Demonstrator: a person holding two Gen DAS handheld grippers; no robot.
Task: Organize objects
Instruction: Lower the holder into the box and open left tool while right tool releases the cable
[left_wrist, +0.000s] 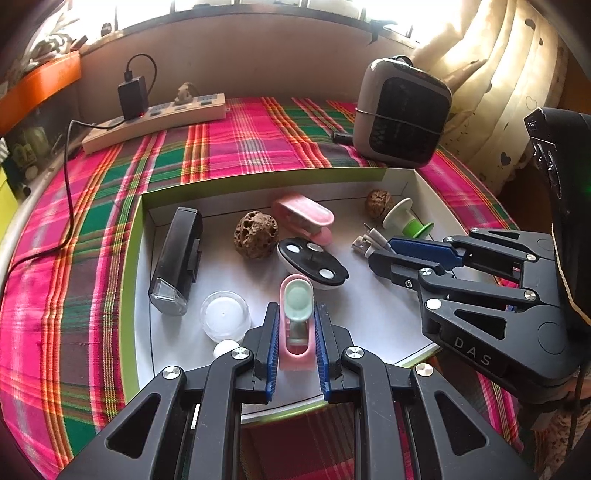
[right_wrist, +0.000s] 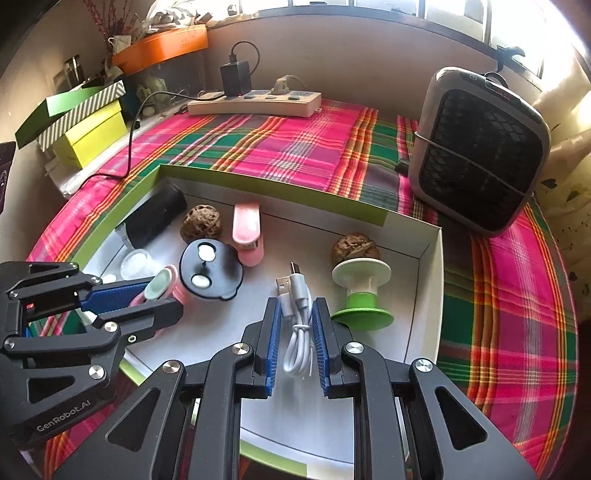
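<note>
A shallow white box with a green rim (left_wrist: 258, 177) lies on the plaid cloth. Near its front edge, my left gripper (left_wrist: 296, 308) is shut on a small pink holder with a mint-green top (left_wrist: 296, 295). To the right, my right gripper (right_wrist: 296, 302) is shut on a coiled white USB cable (right_wrist: 298, 332), whose plugs stick out past the fingertips. Each gripper shows in the other's view: the right gripper (left_wrist: 380, 254) and the left gripper (right_wrist: 166, 295). Both held things rest low over the box floor.
In the box lie a black bike light (left_wrist: 177, 258), two walnuts (left_wrist: 256, 234), a pink stapler (left_wrist: 304, 216), a black oval disc (left_wrist: 312, 262), a clear round jar (left_wrist: 225, 315) and a white-green spool (right_wrist: 362, 295). Behind stand a power strip (left_wrist: 155, 118) and a grey fan (left_wrist: 402, 114).
</note>
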